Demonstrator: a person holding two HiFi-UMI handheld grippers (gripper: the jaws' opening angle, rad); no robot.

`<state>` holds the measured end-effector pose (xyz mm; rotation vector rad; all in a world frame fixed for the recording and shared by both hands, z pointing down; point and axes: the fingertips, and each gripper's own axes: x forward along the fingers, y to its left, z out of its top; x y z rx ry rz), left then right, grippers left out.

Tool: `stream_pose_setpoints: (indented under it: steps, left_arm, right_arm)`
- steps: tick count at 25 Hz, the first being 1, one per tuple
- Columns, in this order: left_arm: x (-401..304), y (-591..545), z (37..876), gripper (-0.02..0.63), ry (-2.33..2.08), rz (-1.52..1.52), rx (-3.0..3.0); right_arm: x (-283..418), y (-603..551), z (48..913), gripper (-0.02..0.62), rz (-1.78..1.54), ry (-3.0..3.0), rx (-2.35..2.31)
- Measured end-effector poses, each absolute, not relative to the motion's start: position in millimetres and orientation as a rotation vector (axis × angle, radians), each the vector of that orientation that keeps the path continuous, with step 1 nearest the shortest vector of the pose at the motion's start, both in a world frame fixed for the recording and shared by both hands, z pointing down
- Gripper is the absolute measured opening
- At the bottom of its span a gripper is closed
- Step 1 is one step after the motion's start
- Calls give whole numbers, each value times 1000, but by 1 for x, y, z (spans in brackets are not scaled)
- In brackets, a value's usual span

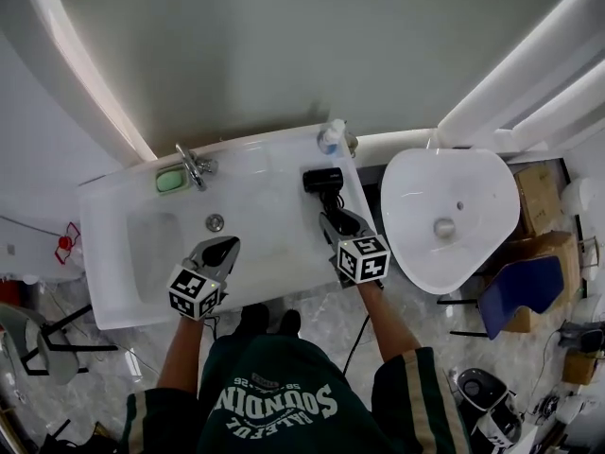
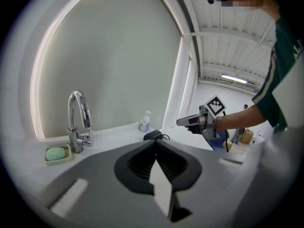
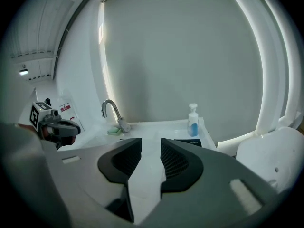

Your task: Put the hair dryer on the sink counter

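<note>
The black hair dryer (image 1: 321, 180) lies on the white sink counter (image 1: 274, 258) at its right end, near the back edge. My right gripper (image 1: 333, 219) hovers just in front of it, jaws pointing at it, open with a narrow gap and nothing between them. In the right gripper view (image 3: 151, 144) the hair dryer (image 3: 190, 142) peeks out beyond the right jaw. My left gripper (image 1: 222, 247) hangs over the basin's front, shut and empty (image 2: 154, 145). The left gripper view shows the hair dryer (image 2: 153, 135) past the jaw tips.
A chrome faucet (image 1: 194, 166) and a green soap dish (image 1: 170, 182) stand at the back left of the basin. A soap bottle (image 1: 331, 137) sits at the back right corner. A white bowl-shaped fixture (image 1: 444, 216) is right of the counter, with cardboard boxes (image 1: 539, 197) beyond.
</note>
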<state>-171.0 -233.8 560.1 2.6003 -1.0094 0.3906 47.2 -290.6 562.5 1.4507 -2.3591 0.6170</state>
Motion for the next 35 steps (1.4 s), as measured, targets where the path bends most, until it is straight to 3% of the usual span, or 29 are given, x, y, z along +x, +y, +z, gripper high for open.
stream_pose_setpoints:
  steps: [7,13,35]
  left_arm:
    - [-177,-235,543,52,-1059,321,2604]
    - [-181,-238,531,52,-1080,304,2625]
    - [-187,-238,523,52,-1074,274,2652]
  right_arm:
    - [21,-277,510,43,473,-2494,1482]
    - [6,-267,482,6,393,-2571,1481]
    - [-15,-254,475,5,374,-2606,1432]
